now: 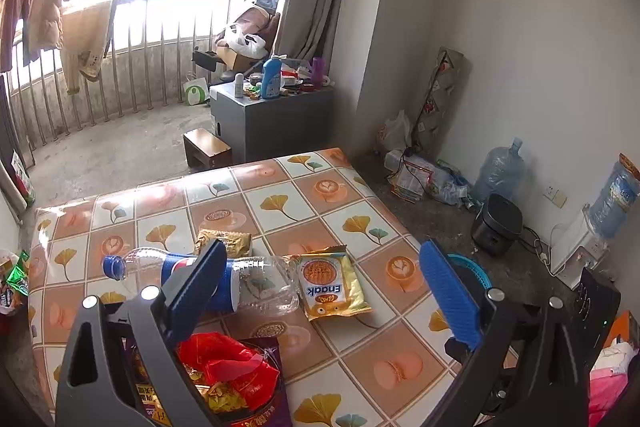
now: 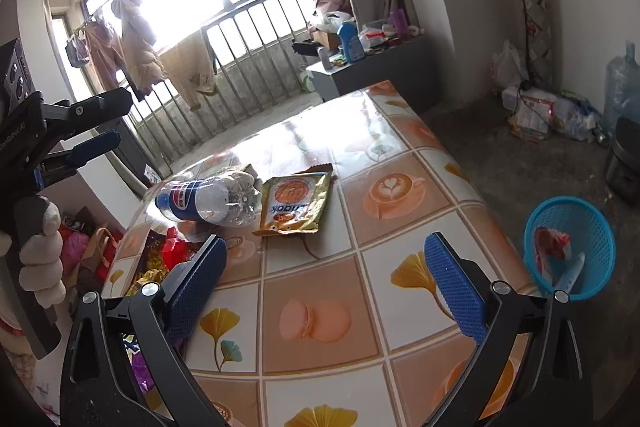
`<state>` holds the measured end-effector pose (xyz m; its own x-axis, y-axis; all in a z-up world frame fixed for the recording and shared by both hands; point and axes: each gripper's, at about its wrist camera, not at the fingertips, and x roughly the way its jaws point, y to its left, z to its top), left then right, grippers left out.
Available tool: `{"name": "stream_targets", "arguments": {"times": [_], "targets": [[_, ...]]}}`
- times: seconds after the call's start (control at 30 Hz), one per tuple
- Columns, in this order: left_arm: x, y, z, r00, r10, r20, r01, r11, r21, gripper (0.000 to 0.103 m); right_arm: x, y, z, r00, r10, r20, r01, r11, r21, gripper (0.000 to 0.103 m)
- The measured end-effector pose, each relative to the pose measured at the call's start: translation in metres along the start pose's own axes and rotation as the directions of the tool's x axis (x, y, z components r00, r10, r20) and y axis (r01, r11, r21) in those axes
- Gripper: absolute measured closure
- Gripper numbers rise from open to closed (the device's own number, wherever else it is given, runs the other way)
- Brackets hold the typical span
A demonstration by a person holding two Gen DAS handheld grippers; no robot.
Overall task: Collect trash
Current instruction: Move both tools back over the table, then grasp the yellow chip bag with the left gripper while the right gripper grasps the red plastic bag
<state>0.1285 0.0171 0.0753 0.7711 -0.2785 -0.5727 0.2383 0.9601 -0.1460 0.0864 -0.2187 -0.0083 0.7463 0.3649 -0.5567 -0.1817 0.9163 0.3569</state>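
Note:
An empty Pepsi bottle (image 1: 208, 277) lies on its side on the patterned table (image 1: 280, 207), with a yellow Enaak snack packet (image 1: 330, 285) beside it and a gold wrapper (image 1: 224, 241) behind. A red wrapper (image 1: 228, 367) rests in a purple box just below my left gripper (image 1: 324, 291), which is open above the bottle and packet. My right gripper (image 2: 324, 283) is open over bare table, nearer than the bottle (image 2: 208, 201) and packet (image 2: 296, 203). A blue mesh basket (image 2: 572, 251) on the floor at the right holds a red-white wrapper. The left gripper (image 2: 108, 119) shows at the far left, held by a gloved hand.
A grey cabinet (image 1: 272, 115) with bottles and clutter stands beyond the table, with a small wooden stool (image 1: 208, 147) in front. Water jugs (image 1: 500, 171), a black cooker (image 1: 498, 223) and bags lie along the right wall. Bags and wrappers sit on the floor at the table's left.

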Motion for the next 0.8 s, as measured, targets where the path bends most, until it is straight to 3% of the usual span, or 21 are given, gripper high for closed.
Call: {"name": "stream_targets", "arguments": {"times": [0.8], "targets": [[0.004,0.009,-0.005,1.000,0.007,-0.012,-0.007,1.000,-0.022,0.008,0.010,0.010,-0.004,0.999,0.010,-0.049,-0.010,1.000,-0.004,0.008]]}}
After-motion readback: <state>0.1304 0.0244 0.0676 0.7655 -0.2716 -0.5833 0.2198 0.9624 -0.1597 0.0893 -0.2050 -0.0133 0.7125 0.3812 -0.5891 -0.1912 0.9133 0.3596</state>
